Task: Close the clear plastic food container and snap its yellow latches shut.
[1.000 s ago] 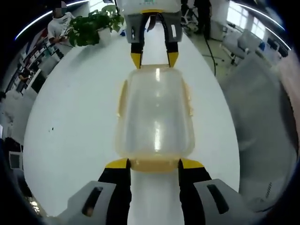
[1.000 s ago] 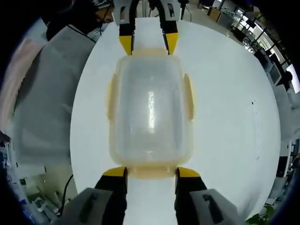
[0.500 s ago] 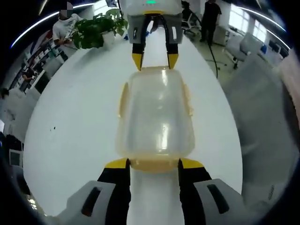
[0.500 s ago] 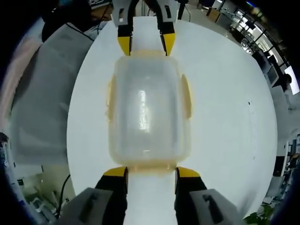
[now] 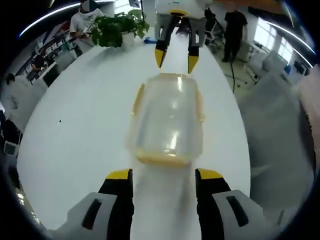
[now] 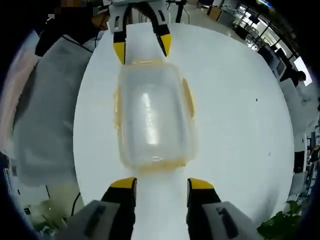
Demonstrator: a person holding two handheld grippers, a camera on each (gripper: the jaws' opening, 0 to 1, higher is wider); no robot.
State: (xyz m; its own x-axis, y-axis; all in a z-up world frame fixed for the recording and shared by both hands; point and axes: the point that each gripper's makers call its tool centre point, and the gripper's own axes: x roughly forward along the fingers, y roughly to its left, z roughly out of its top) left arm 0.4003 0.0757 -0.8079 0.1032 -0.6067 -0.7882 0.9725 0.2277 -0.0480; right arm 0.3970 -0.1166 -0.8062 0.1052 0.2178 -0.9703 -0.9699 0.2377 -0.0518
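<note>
The lidded container [image 5: 167, 120] lies on the bench [image 5: 75, 130]. Both tongs [image 5: 164, 175] [image 6: 156, 183] stand apart, just off its ends; press each end latch [image 5: 162, 160] squarely down.

closed container [image 5: 167, 120] between open grippers [image 5: 164, 176]
</note>
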